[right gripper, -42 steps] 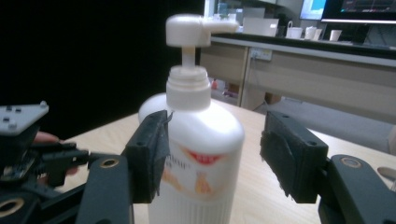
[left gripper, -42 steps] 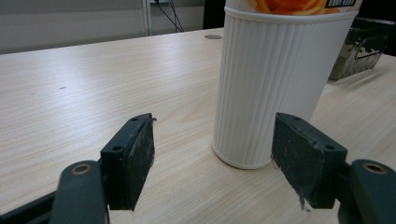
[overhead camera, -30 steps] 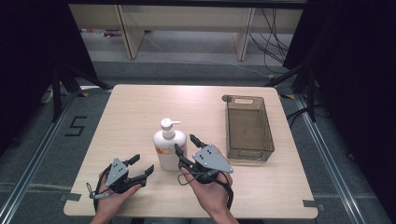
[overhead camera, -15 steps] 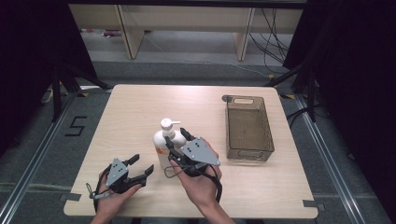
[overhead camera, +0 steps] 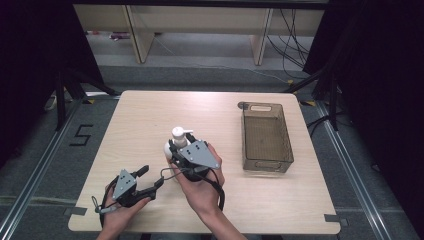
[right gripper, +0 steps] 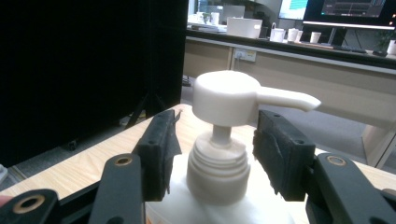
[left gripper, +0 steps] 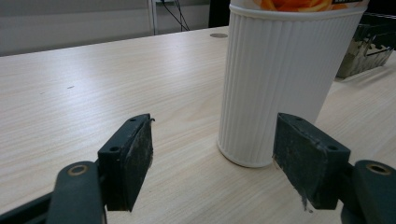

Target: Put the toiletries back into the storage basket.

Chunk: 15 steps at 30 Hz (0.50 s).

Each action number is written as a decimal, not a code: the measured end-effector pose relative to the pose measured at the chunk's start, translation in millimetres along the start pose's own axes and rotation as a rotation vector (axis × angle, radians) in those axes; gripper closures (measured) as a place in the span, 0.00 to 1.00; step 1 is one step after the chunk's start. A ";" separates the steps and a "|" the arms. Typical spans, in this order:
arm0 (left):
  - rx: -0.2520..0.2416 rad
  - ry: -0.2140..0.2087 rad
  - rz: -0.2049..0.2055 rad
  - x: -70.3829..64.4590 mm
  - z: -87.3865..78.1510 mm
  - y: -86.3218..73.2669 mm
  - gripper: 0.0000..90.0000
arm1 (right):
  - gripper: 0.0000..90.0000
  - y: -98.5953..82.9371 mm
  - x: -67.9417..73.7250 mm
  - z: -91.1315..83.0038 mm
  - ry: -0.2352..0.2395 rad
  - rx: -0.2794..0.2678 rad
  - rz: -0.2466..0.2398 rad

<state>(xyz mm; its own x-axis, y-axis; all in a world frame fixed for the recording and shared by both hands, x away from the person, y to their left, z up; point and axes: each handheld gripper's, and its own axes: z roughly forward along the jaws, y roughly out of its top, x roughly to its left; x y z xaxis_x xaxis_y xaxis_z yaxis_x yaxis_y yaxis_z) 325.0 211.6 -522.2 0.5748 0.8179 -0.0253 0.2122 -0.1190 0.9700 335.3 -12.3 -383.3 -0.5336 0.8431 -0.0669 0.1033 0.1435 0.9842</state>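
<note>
High view, and we see the right gripper (overhead camera: pixel 175 149) over the pump bottle (overhead camera: pixel 178 142) at mid-table, jaws apart either side of its neck, not gripping. Our left gripper (overhead camera: pixel 150 181) sits just beside it, jaws spread wide. Bin (overhead camera: pixel 265 137) stands well apart.

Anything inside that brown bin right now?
Nothing shows inside the brown bin: the high view sees its bare ribbed floor through the open top. The near wall hides a strip of floor just behind it. The pump bottle stands outside, between the right tongs.
</note>
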 end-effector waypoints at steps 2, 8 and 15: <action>0.000 0.002 -0.003 -0.4 0.0 -0.1 0.31 | 0.55 0.9 -0.2 2.4 -0.011 -0.007 -0.013; 0.002 -0.003 -0.009 0.5 -0.2 -0.1 0.31 | 0.55 4.6 0.7 8.5 -0.029 -0.007 -0.003; 0.003 -0.008 -0.014 0.7 0.4 0.0 0.31 | 0.58 7.9 -1.2 12.6 -0.038 0.013 0.038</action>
<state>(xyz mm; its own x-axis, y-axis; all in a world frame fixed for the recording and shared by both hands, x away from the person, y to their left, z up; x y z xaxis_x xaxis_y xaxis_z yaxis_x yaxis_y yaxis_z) 325.7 211.9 -522.3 0.5782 0.8149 -0.0411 0.2227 -0.1092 0.9688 347.4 -5.6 -377.5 -0.4970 0.8670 -0.0357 0.1340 0.1173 0.9840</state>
